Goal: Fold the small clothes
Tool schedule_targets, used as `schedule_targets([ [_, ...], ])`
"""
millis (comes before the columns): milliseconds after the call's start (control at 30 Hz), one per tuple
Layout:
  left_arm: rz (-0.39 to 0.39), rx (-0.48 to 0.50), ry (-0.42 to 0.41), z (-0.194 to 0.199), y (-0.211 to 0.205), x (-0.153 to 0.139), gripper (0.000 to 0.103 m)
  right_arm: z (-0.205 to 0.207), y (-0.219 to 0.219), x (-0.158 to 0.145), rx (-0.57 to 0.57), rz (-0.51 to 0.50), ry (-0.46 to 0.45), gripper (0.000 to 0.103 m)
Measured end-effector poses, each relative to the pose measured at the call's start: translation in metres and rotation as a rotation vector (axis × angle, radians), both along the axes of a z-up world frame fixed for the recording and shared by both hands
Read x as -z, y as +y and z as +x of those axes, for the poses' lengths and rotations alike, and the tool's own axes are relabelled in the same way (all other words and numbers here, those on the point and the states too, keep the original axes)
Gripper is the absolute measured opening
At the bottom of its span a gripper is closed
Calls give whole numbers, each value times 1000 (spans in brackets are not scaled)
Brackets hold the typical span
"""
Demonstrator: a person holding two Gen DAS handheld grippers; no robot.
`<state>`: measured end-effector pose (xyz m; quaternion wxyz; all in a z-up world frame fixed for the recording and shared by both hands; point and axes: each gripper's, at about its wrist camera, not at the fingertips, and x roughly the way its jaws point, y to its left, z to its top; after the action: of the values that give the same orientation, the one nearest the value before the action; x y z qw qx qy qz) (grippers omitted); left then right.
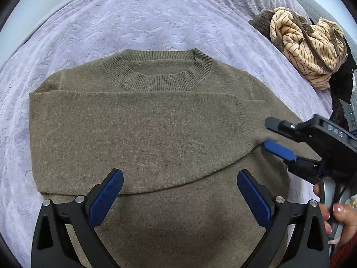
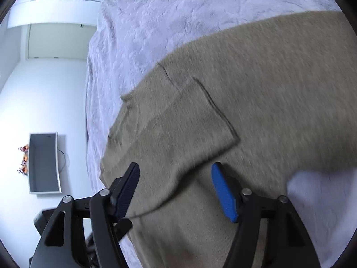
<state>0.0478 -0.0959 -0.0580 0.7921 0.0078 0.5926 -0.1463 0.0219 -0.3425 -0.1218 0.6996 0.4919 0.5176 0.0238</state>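
**Folding sweater on bed, sleeves in**

Lying flat on the lavender bedspread (image 1: 156, 17), the olive sweater (image 1: 142, 134) has its ribbed collar (image 1: 156, 76) at the far end. Both sleeves are folded across the chest; one sleeve band runs straight across below the collar.

Left gripper (image 1: 179, 197) hovers over the sweater's lower body, jaws spread wide, nothing between the blue pads. No contact with the knit visible.

Right gripper (image 2: 176, 189) sits at the sweater's right edge, by the sleeve cuff (image 2: 194, 120). Jaws are parted; pads not pressing on cloth, though fabric lies under and between them. Right wrist view is motion-blurred. From the left wrist view, one blue pad of it lies just beside the cuff, and a hand (image 1: 334, 212) grips its handle.

Beyond the sweater's right shoulder, near the bed edge, lies a heap of clothes (image 1: 308, 47): striped tan cloth over brown.

Left of the sweater in the right wrist view, past the bed edge: white floor, a grey tray (image 2: 44, 163).
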Motion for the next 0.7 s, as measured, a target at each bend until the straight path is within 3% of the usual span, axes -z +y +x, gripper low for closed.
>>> schedule_targets([
  [33,6,-3,1,1,0,2,102,3,-1,3,-1,3,11,30],
  [67,13,-2,6,2,-1,4,102,5,-1,6,-10,-9,27,6],
  [167,39,4,36,3,-8,16,102,2,1,14,-62,-116,81,5],
  [267,58,11,50,2,-14,22,102,-8,-1,17,-73,-124,86,5],
  [533,33,49,69,-10,-30,18,102,-47,-23,-17,-64,-191,21,9],
  [567,32,53,72,-11,-32,18,102,-53,-27,-19,-57,-189,24,19],
  [600,32,57,77,-13,-34,19,102,-60,-32,-19,-45,-185,30,43],
  [667,31,65,88,-17,-40,20,102,-81,-48,-21,-7,-168,32,79],
  [700,32,70,92,-19,-43,20,102,-92,-57,-20,22,-149,27,79],
])
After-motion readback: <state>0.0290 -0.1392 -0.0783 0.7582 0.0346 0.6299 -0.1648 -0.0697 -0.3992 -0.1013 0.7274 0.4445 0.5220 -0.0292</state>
